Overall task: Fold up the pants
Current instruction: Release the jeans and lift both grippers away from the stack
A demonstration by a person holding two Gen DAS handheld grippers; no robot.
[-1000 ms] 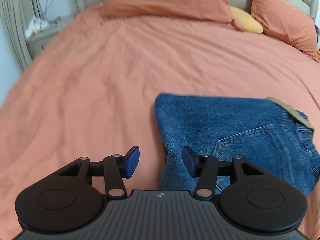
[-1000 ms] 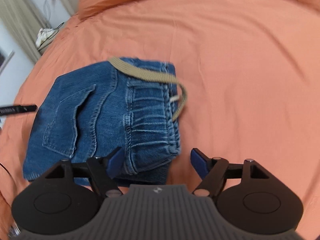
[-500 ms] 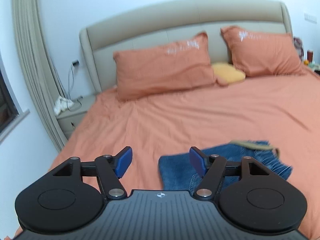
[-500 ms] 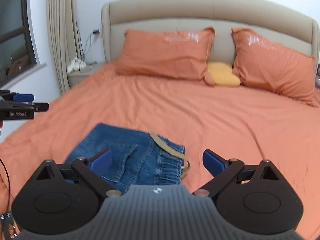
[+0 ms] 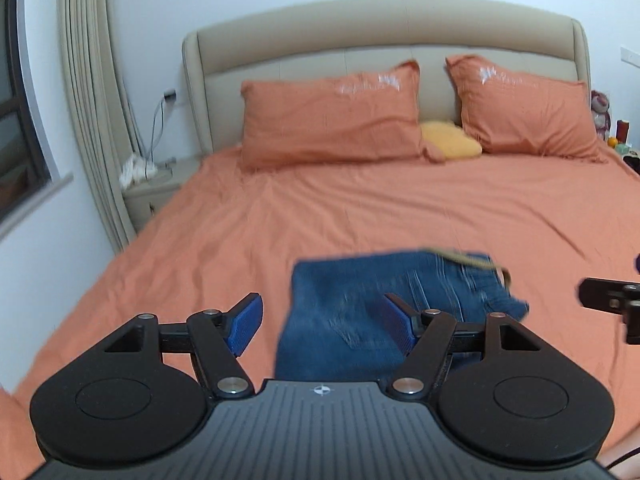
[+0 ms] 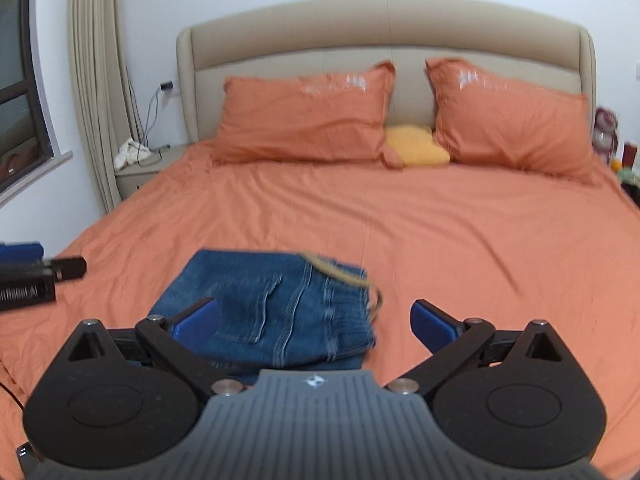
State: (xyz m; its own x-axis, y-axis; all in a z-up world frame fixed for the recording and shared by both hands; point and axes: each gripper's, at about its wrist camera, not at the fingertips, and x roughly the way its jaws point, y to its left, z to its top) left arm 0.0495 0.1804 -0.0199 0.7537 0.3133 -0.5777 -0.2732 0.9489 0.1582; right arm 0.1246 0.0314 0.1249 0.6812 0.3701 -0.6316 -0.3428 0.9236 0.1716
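While both grippers hang above the near edge of the bed (image 5: pixel 400 208), the jeans (image 5: pixel 392 300) lie folded into a compact stack on the orange sheet, close to the foot and left of the bed's middle line. From the right wrist view the jeans (image 6: pixel 272 304) show a back pocket facing up, the elastic waistband bunched along their right side, and a tan drawstring (image 6: pixel 340 272) curling off the far right corner onto the sheet.

The left gripper (image 5: pixel 320 322) is spread wide and holds nothing — its left blue pad sits over bare sheet and its right pad appears in front of the denim, with the jeans' left edge falling in the gap between them. Whether either pad touches the cloth cannot be told; the view is blurred there. The right gripper (image 6: pixel 314 320) is opened wider yet, also empty, its left pad in front of the jeans' near left part and its right pad over bare sheet to the right of the waistband.

Each tool shows in the other's camera: the right gripper's dark finger pokes in at the right edge of the left view, and the left gripper (image 6: pixel 28 276) pokes in at the left edge of the right view — so they flank the jeans.

Two orange pillows (image 6: pixel 308 116) lean on the beige headboard (image 6: pixel 384 28) with a yellow cushion (image 6: pixel 416 146) between them. A nightstand (image 5: pixel 156 188) stands left of the bed beside the curtain (image 5: pixel 92 100).
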